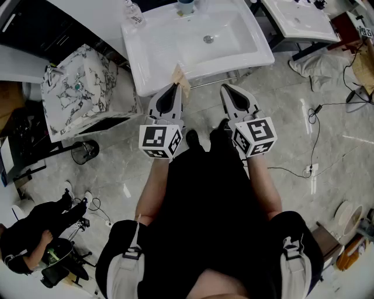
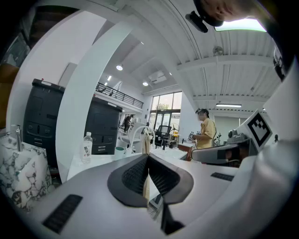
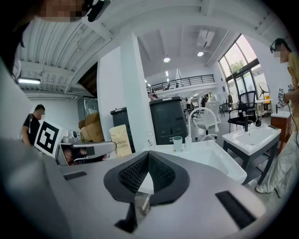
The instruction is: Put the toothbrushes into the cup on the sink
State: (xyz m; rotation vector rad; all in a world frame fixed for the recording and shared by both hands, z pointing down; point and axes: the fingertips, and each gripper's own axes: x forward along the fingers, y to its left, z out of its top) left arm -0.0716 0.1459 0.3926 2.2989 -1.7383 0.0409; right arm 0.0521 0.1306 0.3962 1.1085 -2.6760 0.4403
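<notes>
Left gripper (image 1: 174,87): jaws closed on the pack (image 1: 182,82). I hold it by its lower part, and the rest stands out past the tips.
Right gripper (image 1: 229,89): jaws together with nothing between them. It sits at 3 o'clock of the left gripper, near but apart.
Pack: a flat tan card box, over the floor just short of the near rim of the sink (image 1: 260,55).
Cup (image 1: 186,6): at 12 o'clock on the sink's rear rim, just beside the faucet (image 3: 202,122).
Bottle (image 1: 133,13): at 11 o'clock, on the rear left corner of the sink.
Step in hand (judged): carry the pack to the cup. Nothing has been delivered yet.
Method:
- Move the left gripper toward 12 o'clock, high over the basin.
- Pass at 1 o'clock of the bottle and stay clear of the faucet arch.
- Turn the pack upright and centre it over the cup mouth.
- Lower it until it bottoms, and only then part the jaws.
- The cup looks light, so bring the right gripper beside it in case it tips.
Writing, pack: "TOOTH BRUSH" reads in the right gripper view. The smaller print below is not legible.
Writing, bottle: the label carries print too small to read.
Writing, marker cubes: black-and-white square codes with no text.
</notes>
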